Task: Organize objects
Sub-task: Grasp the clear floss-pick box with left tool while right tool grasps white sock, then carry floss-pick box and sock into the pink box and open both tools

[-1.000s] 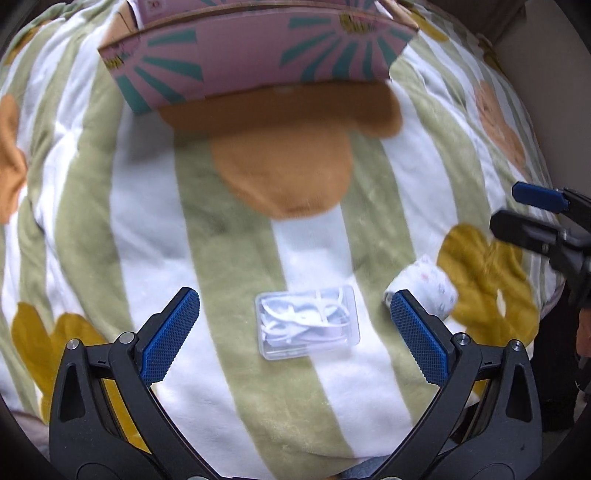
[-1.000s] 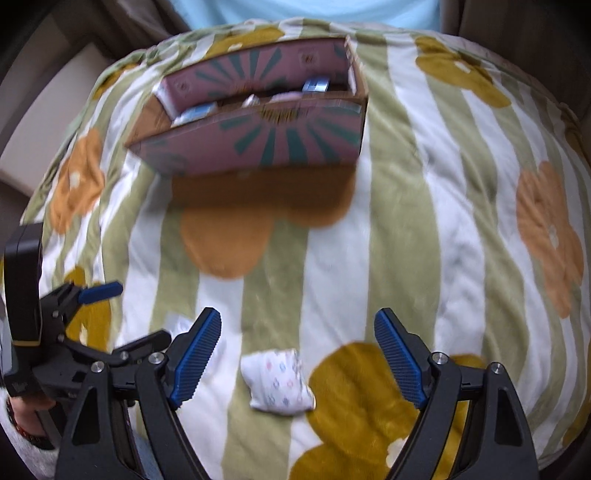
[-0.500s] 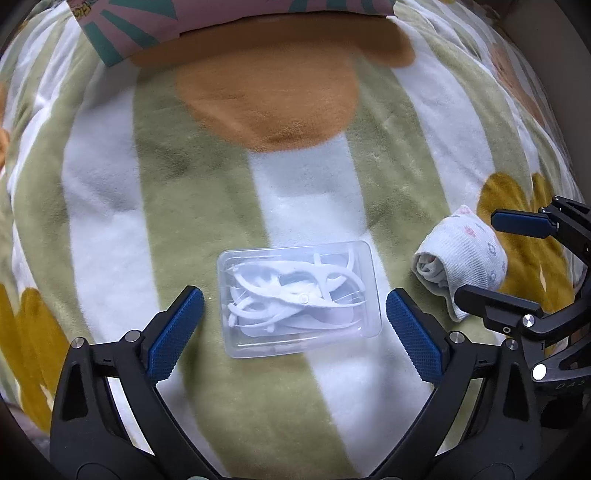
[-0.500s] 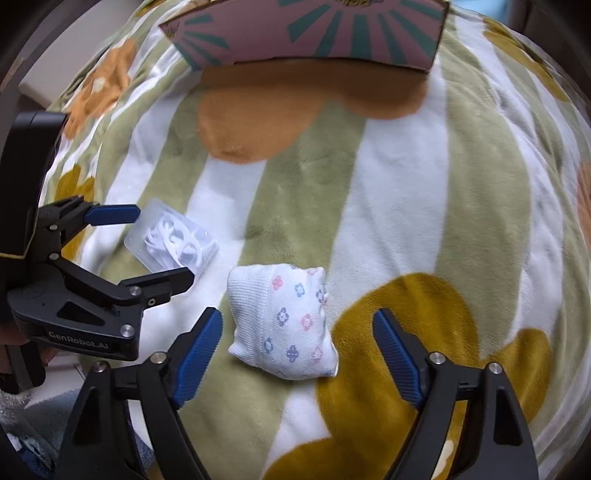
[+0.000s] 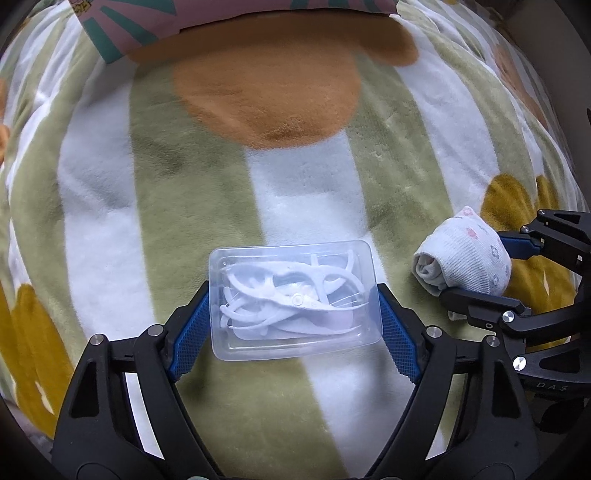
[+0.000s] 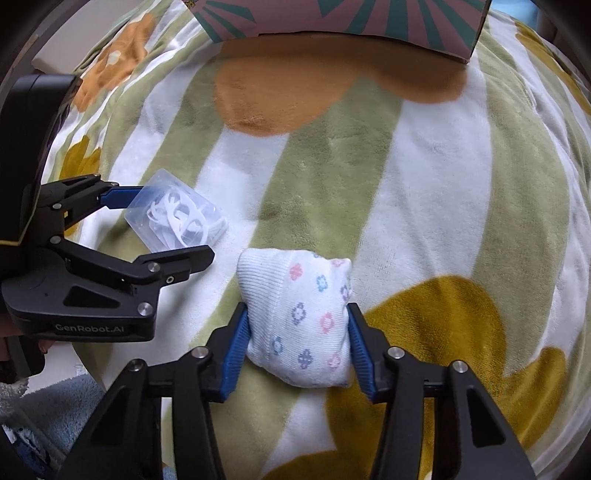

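The left gripper [image 5: 293,325] points steeply down, its jaws closing around a clear box [image 5: 295,299]. The ridged blue pads [image 5: 190,332] sit against the box's two short sides, set fairly wide because the box is wide. The box is a rounded rectangle of thin, see-through plastic lying flat on the blanket [image 5: 303,192], and it holds a tangle of white plastic floss picks [image 5: 288,295] with curved arms.

The right gripper [image 6: 297,343] also points steeply down, its jaws closing on a sock bundle [image 6: 299,317]. Its blue pads [image 6: 234,349] press into both sides of the bundle, which bulges slightly between them. The bundle is soft white knit, ribbed at the cuff end, printed with small pink, blue and purple flowers, folded into a pillow shape and resting on the blanket. In the left wrist view the bundle shows its rolled end, just right of the box and apart from it.

The blanket is plush fleece in broad green and white stripes with orange and mustard flower blotches. At the far edge stands a pink cardboard box [image 6: 343,18] with teal rays, well apart from both grippers.
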A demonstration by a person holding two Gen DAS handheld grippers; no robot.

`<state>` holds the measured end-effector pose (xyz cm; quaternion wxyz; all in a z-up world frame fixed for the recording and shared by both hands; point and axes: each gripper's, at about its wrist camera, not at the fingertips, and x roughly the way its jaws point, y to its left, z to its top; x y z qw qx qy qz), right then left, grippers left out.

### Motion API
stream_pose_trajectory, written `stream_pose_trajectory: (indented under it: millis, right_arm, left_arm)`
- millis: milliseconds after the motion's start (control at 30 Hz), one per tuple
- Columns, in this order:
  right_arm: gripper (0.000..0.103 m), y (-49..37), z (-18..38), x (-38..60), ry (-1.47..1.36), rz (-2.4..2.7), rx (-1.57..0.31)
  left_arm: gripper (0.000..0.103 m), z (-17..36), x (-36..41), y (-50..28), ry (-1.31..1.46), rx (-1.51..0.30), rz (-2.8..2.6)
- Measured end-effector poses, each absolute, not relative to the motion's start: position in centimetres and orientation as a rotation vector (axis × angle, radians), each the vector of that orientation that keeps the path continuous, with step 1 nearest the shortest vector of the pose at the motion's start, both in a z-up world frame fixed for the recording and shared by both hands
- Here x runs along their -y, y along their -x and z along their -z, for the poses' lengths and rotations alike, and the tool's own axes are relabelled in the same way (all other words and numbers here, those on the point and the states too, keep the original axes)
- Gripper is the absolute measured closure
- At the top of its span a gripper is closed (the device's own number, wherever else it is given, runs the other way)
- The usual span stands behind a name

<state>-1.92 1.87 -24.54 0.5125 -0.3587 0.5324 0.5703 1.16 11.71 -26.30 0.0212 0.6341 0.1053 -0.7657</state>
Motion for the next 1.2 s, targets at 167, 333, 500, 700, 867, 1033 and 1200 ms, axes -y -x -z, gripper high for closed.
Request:
stream_pose_trajectory:
  millis: [167,333,500,700,867,1033,1200]
  right_arm:
    - [0.06,1.7,24.1,-1.9,0.859,-1.364,-1.291]
    - [0.061,0.9,22.6,-2.1,0.835,-1.354,-1.293]
    - [0.061,0.0,20.6,-2.0,0.795,-1.337,-1.284]
    - [0.061,-1.0,18.0,-2.3,0.754,-1.301,-1.277]
    - [0.061,-3.2,15.6,-2.6,0.707,-1.276,-1.266]
    - [0.061,-5.4,12.4,-4.5,0.647,-1.264,-1.234]
    - [0.061,-7.3,9.8,-7.4,0.616,-1.276,-1.179]
  left_arm:
    - [0.022,25.3,-11.3,-0.9,-1.943,-0.368,2.372]
    - [0.022,23.3,-10.8,-0.1,-1.918,-0.402,2.37]
    - [0.022,21.0,-9.9,0.4,-1.859,-0.399,2.401]
    - [0.022,17.9,-7.6,0.3,-1.772,-0.447,2.418]
    - [0.022,14.6,-6.2,1.7,-1.69,-0.474,2.438]
    - [0.022,10.7,-4.3,3.4,-1.59,-0.507,2.471]
    - [0.022,7.7,-2.2,7.1,-1.506,-0.514,2.52]
